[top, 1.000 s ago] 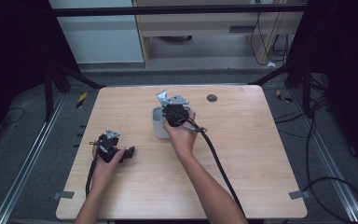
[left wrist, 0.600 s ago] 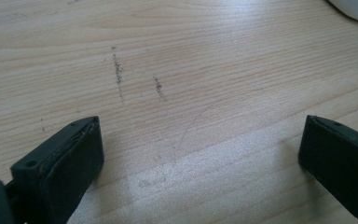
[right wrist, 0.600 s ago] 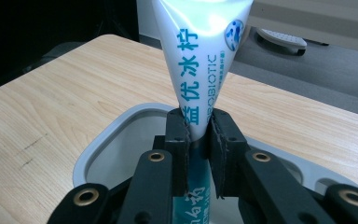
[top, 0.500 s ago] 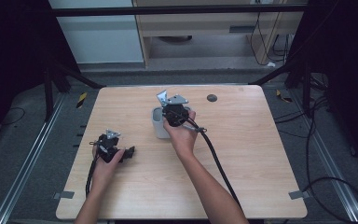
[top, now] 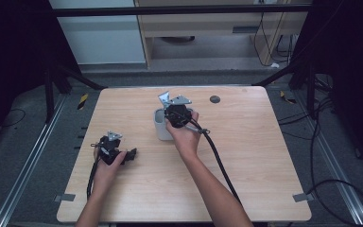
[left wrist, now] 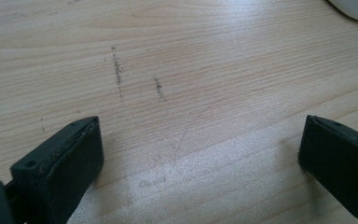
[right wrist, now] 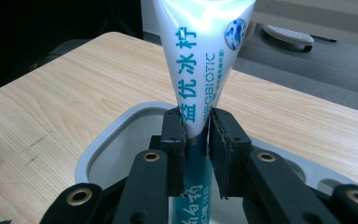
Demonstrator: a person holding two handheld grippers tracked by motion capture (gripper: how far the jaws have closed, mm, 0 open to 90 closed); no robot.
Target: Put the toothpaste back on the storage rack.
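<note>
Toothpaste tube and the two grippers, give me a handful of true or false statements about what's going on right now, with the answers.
1. The right gripper is shut on the toothpaste tube. True.
2. The tube lies flat on the table. False: it is held upright over the grey cup.
3. The left gripper is open with nothing between its jaws. True.
4. The left gripper is holding the cup. False: it rests low over bare wood, apart from the cup.
5. The tube's print is red. False: it is blue-green on white.
</note>
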